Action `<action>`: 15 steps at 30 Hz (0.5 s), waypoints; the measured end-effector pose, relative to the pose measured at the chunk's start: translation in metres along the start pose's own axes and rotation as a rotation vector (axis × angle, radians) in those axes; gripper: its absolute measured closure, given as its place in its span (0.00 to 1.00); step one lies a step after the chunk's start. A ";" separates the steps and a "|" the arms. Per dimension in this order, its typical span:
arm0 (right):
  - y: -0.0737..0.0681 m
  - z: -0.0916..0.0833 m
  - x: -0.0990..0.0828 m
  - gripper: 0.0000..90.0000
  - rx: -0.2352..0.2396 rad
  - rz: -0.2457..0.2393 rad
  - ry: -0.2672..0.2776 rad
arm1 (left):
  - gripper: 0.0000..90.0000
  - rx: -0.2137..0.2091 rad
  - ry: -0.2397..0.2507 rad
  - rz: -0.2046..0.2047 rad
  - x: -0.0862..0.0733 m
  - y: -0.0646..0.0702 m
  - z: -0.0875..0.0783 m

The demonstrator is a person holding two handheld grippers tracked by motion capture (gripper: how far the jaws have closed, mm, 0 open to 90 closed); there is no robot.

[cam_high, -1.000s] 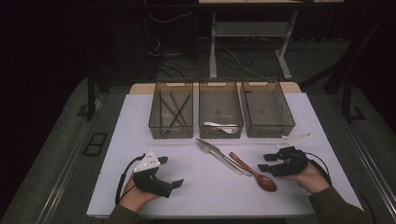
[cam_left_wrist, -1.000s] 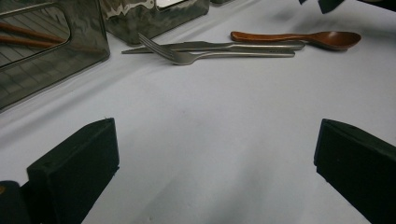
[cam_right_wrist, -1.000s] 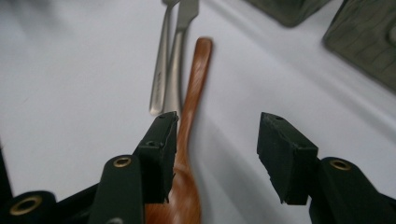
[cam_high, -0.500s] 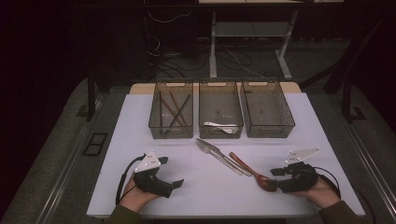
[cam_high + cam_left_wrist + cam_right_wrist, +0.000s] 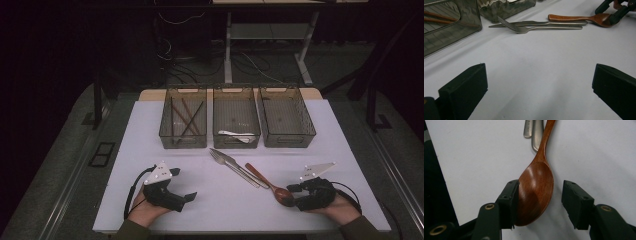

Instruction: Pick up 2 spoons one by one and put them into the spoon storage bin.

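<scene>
right gripper (image 5: 537, 202) | jaws parted around wooden spoon (image 5: 536, 187) bowl (one pad touching, other clear), not clamped | spoon laid flat on white table (image 5: 350, 145), beside fork (image 5: 230, 161) | left gripper (image 5: 539, 82) | held wide open, nothing between jaws

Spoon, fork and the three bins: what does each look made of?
Spoon: apparently wood, reddish-brown, with a glossy, likely lacquered sheen on the bowl. Fork: seemingly metal, probably steel; grey with bright reflections. Bins: likely smoky translucent plastic, since the sticks inside the left one show through its wall.
</scene>
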State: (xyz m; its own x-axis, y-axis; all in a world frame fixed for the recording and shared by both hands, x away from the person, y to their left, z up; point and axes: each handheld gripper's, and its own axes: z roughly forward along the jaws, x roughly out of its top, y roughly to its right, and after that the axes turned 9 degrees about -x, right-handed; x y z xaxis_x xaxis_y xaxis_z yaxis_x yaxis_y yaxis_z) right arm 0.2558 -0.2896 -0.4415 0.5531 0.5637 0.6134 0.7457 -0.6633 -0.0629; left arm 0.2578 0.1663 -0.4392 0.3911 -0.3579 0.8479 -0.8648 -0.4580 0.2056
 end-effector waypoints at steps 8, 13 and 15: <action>-0.001 0.001 0.000 0.64 0.008 -0.010 -0.005 | 0.00 0.000 -0.002 -0.001 0.000 0.000 0.000; -0.002 0.001 0.000 0.71 0.024 -0.006 -0.007 | 0.00 0.000 -0.006 0.001 0.000 0.000 0.000; -0.001 0.001 0.000 0.74 0.026 0.001 -0.006 | 0.00 0.000 -0.006 0.000 0.000 0.000 0.001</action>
State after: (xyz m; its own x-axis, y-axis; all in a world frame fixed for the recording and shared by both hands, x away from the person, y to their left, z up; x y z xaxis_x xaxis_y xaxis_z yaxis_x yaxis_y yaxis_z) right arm 0.2556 -0.2881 -0.4424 0.5559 0.5659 0.6089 0.7547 -0.6506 -0.0843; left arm 0.2579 0.1660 -0.4397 0.3930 -0.3625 0.8451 -0.8648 -0.4582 0.2056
